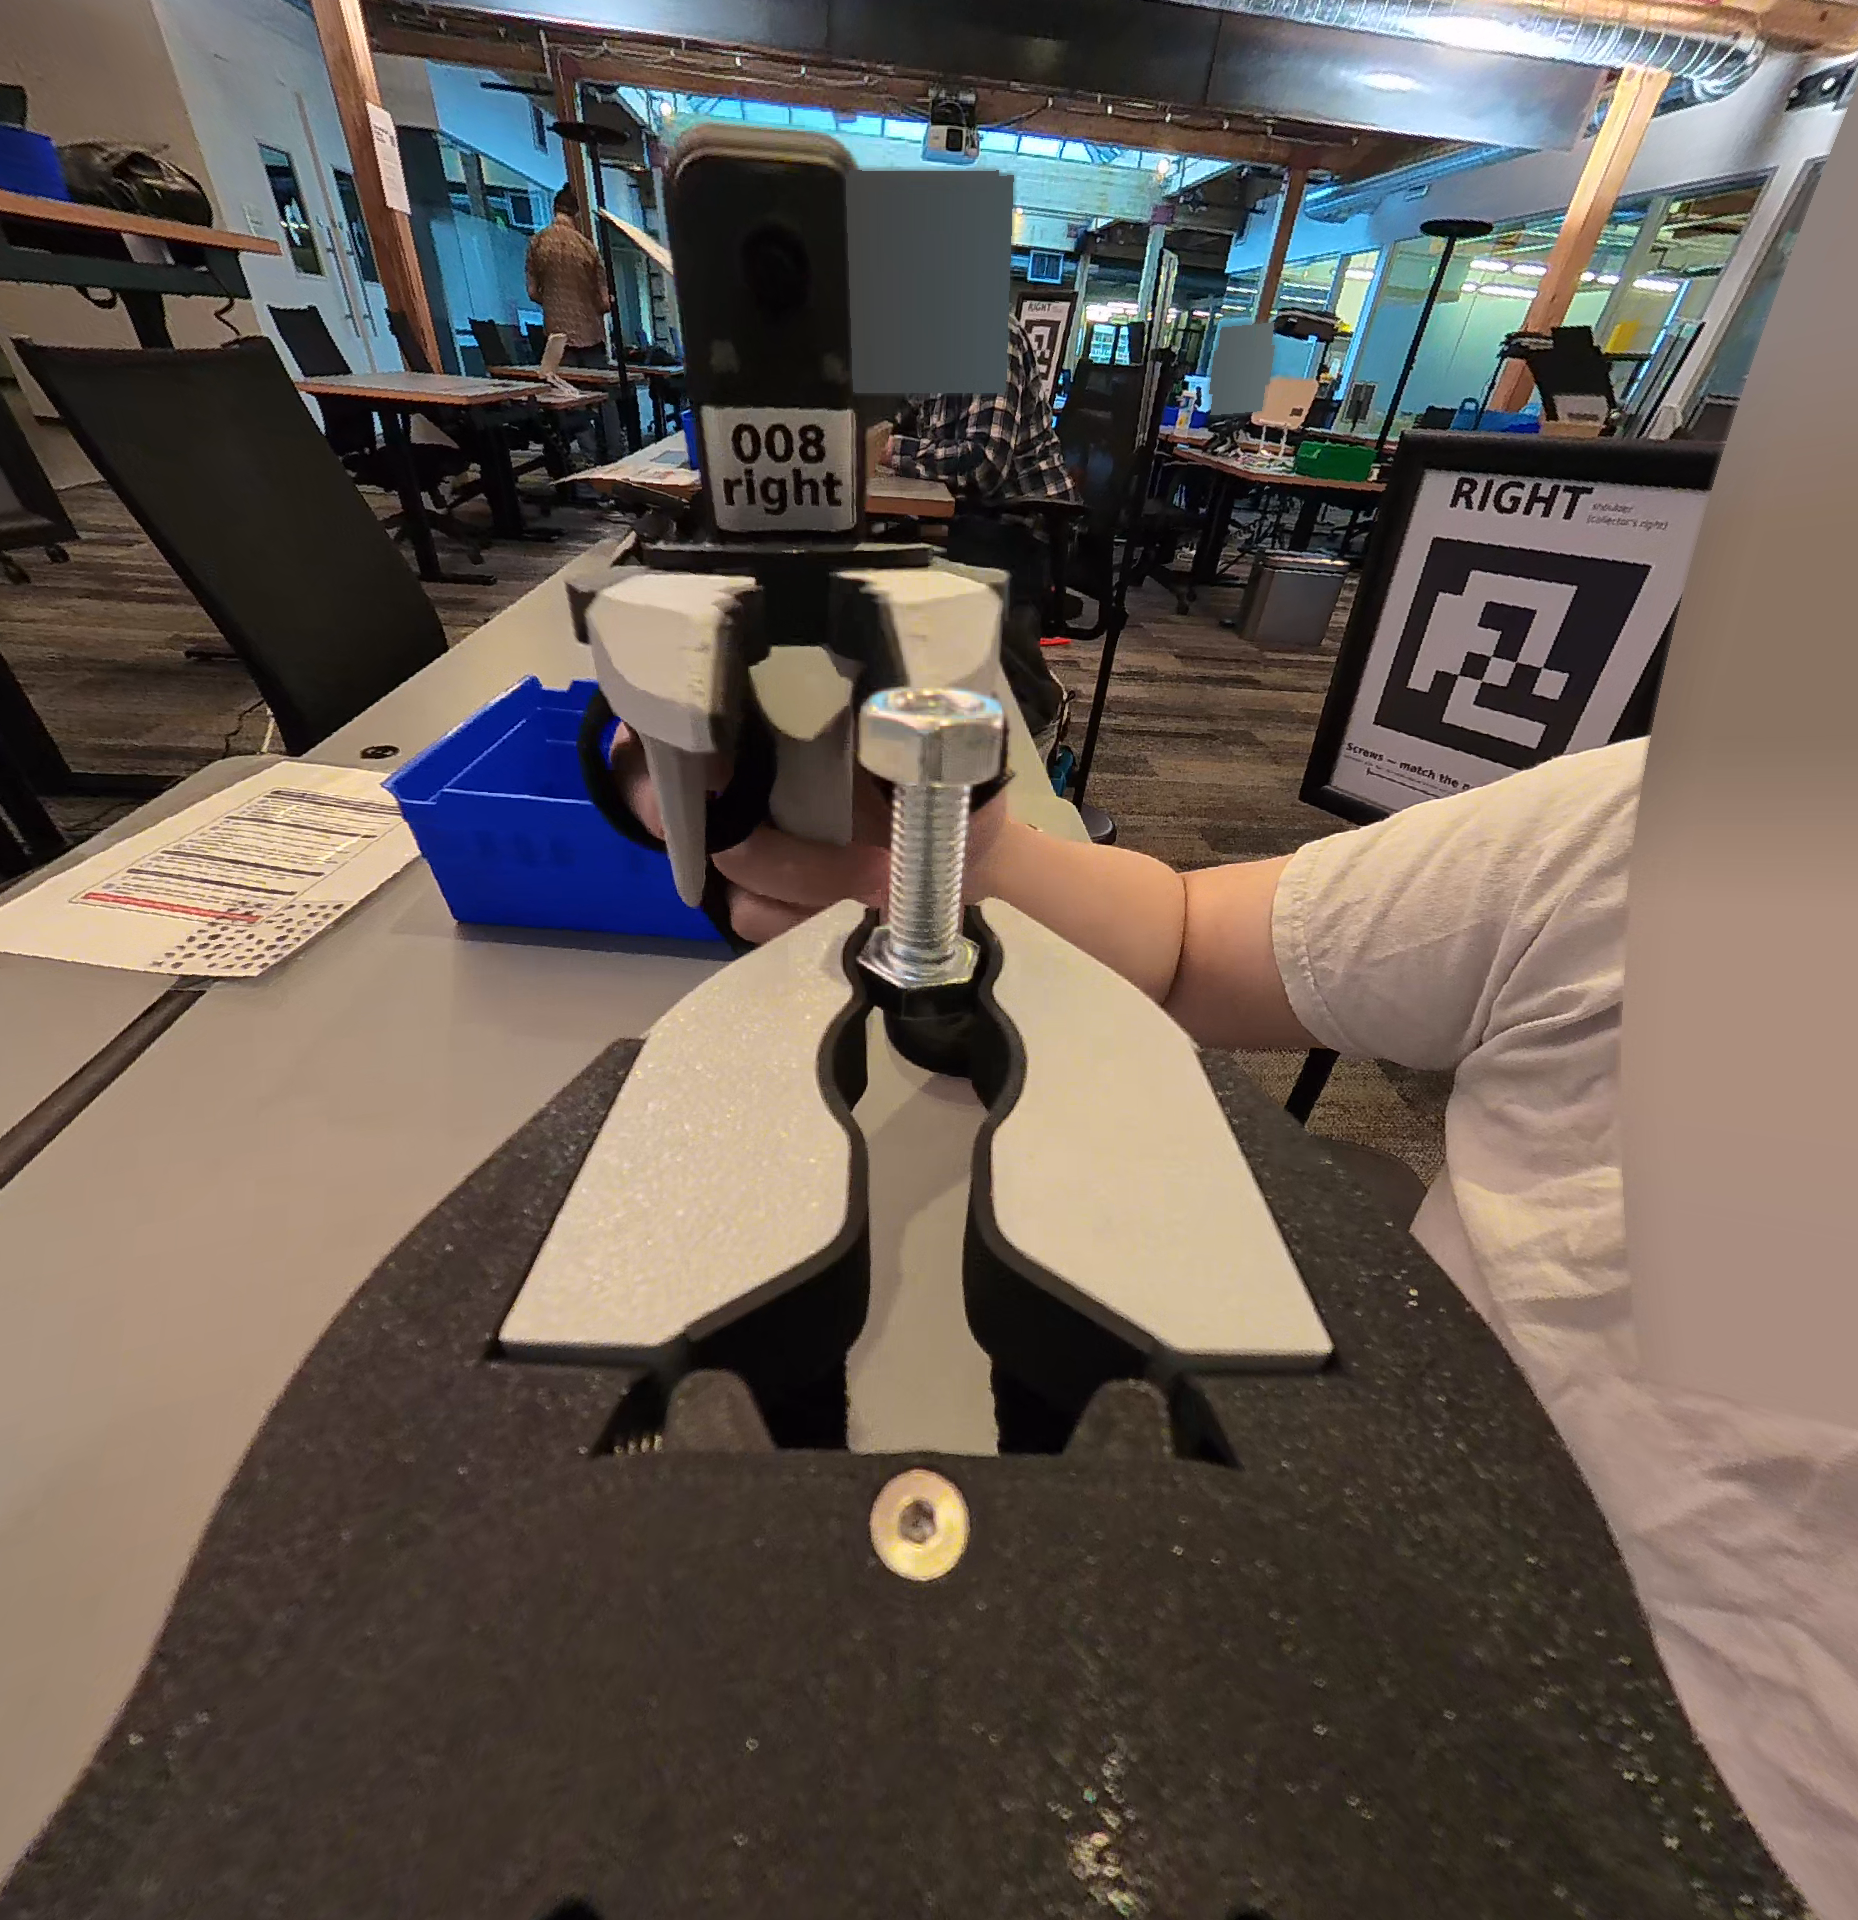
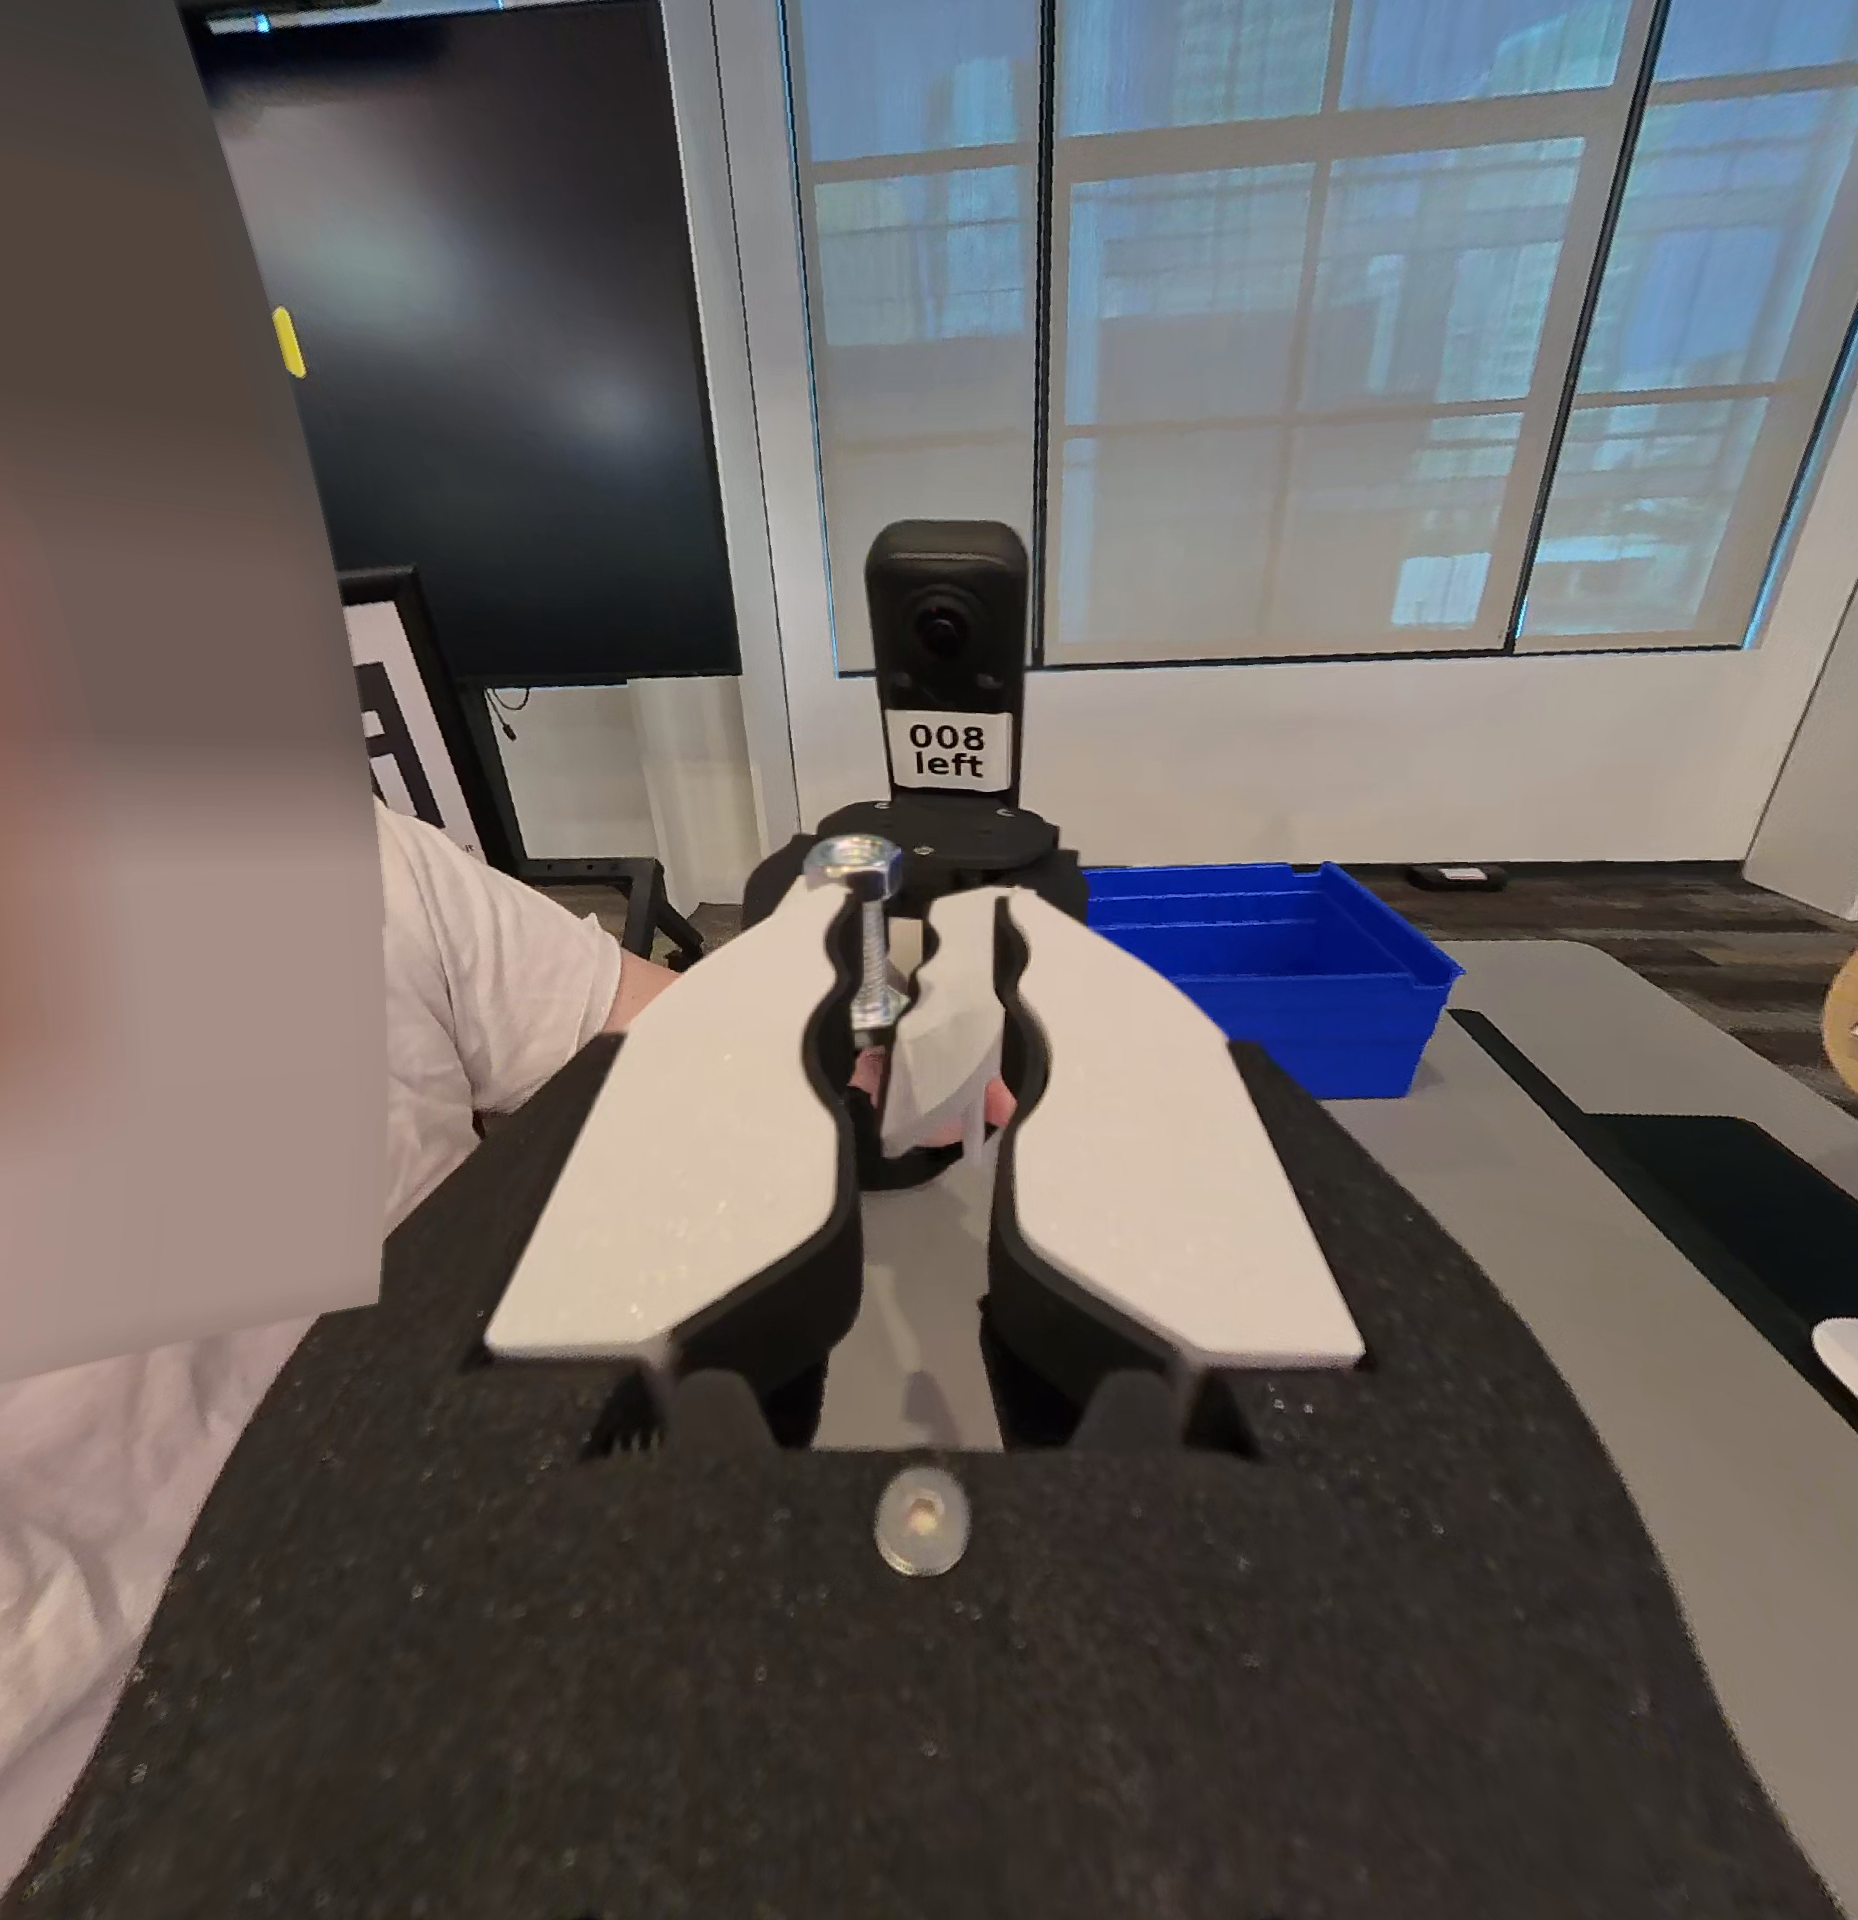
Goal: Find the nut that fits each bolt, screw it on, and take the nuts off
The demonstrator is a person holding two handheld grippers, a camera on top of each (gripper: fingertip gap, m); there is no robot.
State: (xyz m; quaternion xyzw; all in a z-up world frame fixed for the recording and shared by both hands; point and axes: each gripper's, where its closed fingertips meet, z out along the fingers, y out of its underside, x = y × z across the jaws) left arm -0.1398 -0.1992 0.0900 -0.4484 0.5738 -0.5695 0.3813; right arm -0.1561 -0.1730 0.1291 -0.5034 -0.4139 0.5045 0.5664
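Sitting behind both grippers, blue bin [image 1: 551, 821] — contents hidden. Left gripper [image 1: 920, 971] clenches the upright bolt [image 1: 930, 831] with its nut [image 1: 920, 961]; right gripper [image 2: 920, 935] released.

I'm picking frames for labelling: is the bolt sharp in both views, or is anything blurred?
Left wrist view: bolt crisp, threads readable; the other claw behind slightly smeared. Right wrist view: bolt small, softer, partly hidden; wide-angle bending at edges in both.

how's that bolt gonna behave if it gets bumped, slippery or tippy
The bolt looks like shiny plated steel: probably stiff, heavy for its size, somewhat slippery. The left gripper pinches only its lower hex end, and the nut sits at the top of the thread, so a sideways push may well tilt it.
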